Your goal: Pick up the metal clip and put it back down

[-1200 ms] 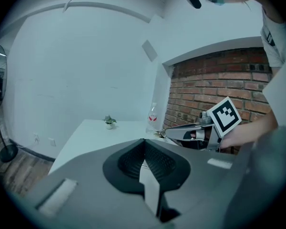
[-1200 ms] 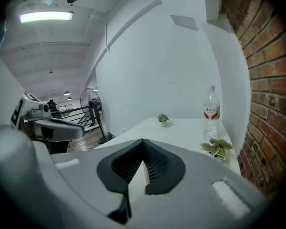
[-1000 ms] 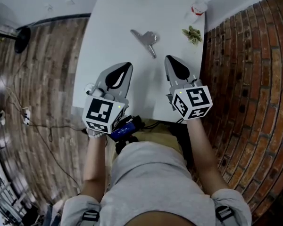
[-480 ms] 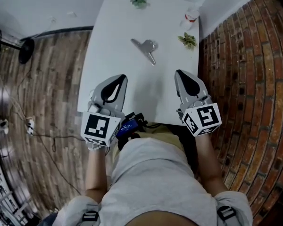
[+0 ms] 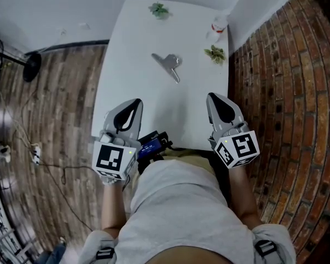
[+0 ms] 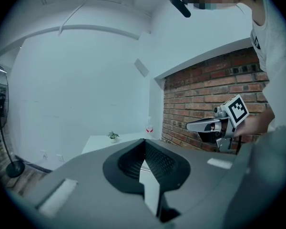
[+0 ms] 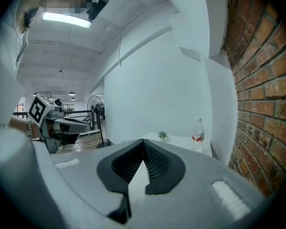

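The flat silvery metal clip (image 5: 168, 64) lies on the white rectangular tabletop (image 5: 133, 48), roughly midway along it, with its narrow handle end pointing towards the person. Nothing touches it. The left claw (image 5: 135, 102) hangs well short of the metal clip, on its near-left side above the tabletop's near edge. Its own view shows the two dark ribbed pads pressed together with nothing between them. The right claw (image 5: 211, 97) sits on the near-right side of the metal clip, equally well apart from it, and is likewise closed tight and empty. Judged from this layout, the clip is down on the tabletop and neither claw is engaged. Either the pick-up has not yet begun, or the put-down is finished and nothing is left. The pictures alone do not say which. Beyond the metal clip, at the far edge, stands a small green potted plant (image 5: 158, 9). To the far right of the clip is a clear plastic bottle with a red label (image 5: 217, 26), and a second small green plant (image 5: 215, 53) sits just right of the clip. The bottle's label is too small to read. The cubes on the claws carry only black-and-white square markers, no letters, and no brand is legible anywhere.
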{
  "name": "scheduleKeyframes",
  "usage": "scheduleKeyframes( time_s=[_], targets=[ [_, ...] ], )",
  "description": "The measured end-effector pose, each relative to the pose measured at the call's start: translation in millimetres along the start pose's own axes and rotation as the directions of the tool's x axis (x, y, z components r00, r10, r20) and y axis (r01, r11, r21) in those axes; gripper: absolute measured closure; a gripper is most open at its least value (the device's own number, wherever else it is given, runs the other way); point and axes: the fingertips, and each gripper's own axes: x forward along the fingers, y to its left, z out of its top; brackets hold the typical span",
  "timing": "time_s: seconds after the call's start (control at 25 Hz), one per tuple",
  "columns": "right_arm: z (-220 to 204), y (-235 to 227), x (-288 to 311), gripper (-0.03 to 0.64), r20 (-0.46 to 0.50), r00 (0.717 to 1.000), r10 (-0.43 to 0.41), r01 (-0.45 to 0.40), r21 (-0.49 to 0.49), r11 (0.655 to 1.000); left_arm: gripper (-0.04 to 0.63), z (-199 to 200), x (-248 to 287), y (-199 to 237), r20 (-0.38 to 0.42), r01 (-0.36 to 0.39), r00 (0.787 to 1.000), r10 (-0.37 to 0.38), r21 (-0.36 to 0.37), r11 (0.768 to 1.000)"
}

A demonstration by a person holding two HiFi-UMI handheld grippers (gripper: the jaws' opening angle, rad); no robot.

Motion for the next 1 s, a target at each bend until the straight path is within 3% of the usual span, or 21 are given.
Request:
scheduleKeyframes(
  time_s=[0.28,1.0],
  targets=[
    [0.7,10.5,1.7,0.618,0.002,1.000,0.022,-0.022,-0.041,0.999,0.583,7.1,3.6,-5.7,0.010,0.012,1.000,-0.012,0.002,1.000],
    [7.9,21.0,-2.2,0.618,0.023,0.999,0.028,-0.027,-0.032,0.999,0.583,3.0,2.4,-15.1,0.018,0.034,0.999,-0.034,0.007,0.999]
  ],
)
